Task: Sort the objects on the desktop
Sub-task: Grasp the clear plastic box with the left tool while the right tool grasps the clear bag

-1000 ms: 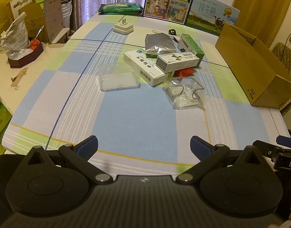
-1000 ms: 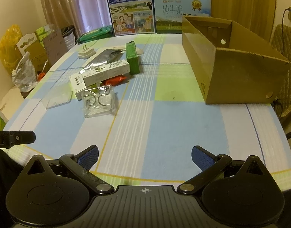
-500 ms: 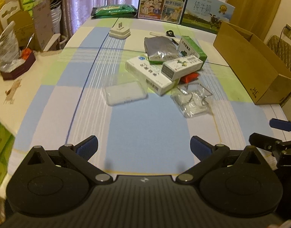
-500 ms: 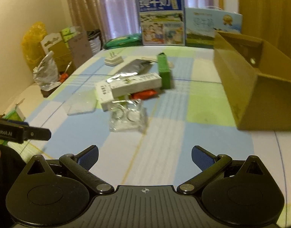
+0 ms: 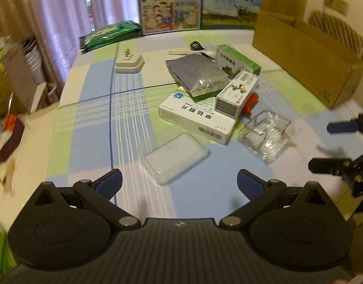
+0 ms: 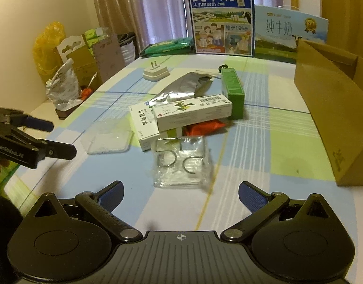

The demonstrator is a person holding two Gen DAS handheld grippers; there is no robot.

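Both jaws you are holding stand wide apart and carry nothing. Your left gripper hovers over the near edge of the table, its blue pads spread to either side of a flat clear lid that lies just ahead of it. Your right gripper hangs over the same near edge further to the right, spread likewise, with a clear plastic packet holding metal hooks lying just in front of it.

Your task's things sit in a loose heap near the middle of the table. A large white medicine box lies flat, just beyond the clear lid. A smaller white box with a plant picture rests across it, tilted, and a red item pokes out from under that box's right end. Behind them a silver foil pouch lies partly over the large white box, and a green box stands on its long side beside the pouch, toward the right.

Further back you have a white plug adapter lying prongs up toward the far left, and a black-handled tool, blurred, behind the pouch. An open cardboard box stands along the table's right edge. Two printed milk cartons stand at the far edge, a green packet beside them at the far left corner.
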